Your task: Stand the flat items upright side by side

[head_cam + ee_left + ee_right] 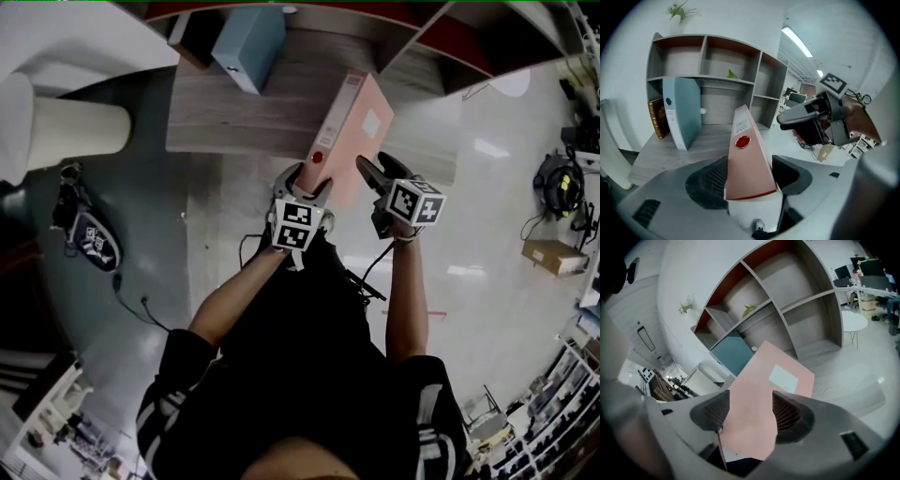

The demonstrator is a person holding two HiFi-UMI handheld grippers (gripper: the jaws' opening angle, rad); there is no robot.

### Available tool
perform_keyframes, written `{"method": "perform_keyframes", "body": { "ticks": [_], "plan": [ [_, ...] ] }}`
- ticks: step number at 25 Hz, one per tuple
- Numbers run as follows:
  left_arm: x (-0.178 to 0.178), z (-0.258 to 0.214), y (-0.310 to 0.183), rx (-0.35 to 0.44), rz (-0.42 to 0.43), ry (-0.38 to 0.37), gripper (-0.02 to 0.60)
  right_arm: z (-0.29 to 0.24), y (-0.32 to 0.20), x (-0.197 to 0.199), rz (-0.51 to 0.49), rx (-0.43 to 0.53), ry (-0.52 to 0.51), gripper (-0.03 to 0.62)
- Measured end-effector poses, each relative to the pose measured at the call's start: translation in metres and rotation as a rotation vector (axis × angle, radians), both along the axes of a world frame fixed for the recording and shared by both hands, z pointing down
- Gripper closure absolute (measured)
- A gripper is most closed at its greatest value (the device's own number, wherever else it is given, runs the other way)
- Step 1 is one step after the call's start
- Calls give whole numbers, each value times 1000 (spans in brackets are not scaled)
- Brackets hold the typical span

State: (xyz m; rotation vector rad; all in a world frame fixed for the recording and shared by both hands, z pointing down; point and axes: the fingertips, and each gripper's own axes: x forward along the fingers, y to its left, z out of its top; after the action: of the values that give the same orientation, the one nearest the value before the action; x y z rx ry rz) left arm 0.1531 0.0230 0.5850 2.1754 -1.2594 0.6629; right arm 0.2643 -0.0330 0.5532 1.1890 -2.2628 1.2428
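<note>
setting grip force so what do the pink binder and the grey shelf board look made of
Pink binder: probably stiff card with a smooth matt pink covering; flat rigid cover, pasted label, red ring on the spine. Grey shelf board: likely wood-grain laminate; streaked grain, dull sheen.

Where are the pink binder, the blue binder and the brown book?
pink binder (746,164): left gripper view, on its spine.
blue binder (688,111): left gripper view, on its side cover.
brown book (657,118): left gripper view, on its visible face.
</note>
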Motion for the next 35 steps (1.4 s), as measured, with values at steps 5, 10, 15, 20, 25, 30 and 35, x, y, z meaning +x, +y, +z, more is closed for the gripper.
{"method": "perform_keyframes", "body": {
  "ticks": [5,10,15,20,25,30,35],
  "plan": [
    [25,-10,5,50,34,-61,275,-7,-9,3,17,-43,-15,281],
    [38,-21,8,111,94,-114,278,1,-8,12,68,-94,-133,281],
    [54,-30,16,221,238,-219,279,-4,-7,18,74,-89,-202,281],
    [65,-34,22,295,332,-288,282,-3,-3,27,87,-100,-223,281],
    [78,-31,32,398,438,-430,282,0,10,44,137,-144,-248,281],
    [93,-32,39,448,490,-483,281,-1,9,63,310,-180,-298,252],
    [101,-31,44,478,537,-508,281,8,-10,86,463,-215,-198,200]
  ]
}}
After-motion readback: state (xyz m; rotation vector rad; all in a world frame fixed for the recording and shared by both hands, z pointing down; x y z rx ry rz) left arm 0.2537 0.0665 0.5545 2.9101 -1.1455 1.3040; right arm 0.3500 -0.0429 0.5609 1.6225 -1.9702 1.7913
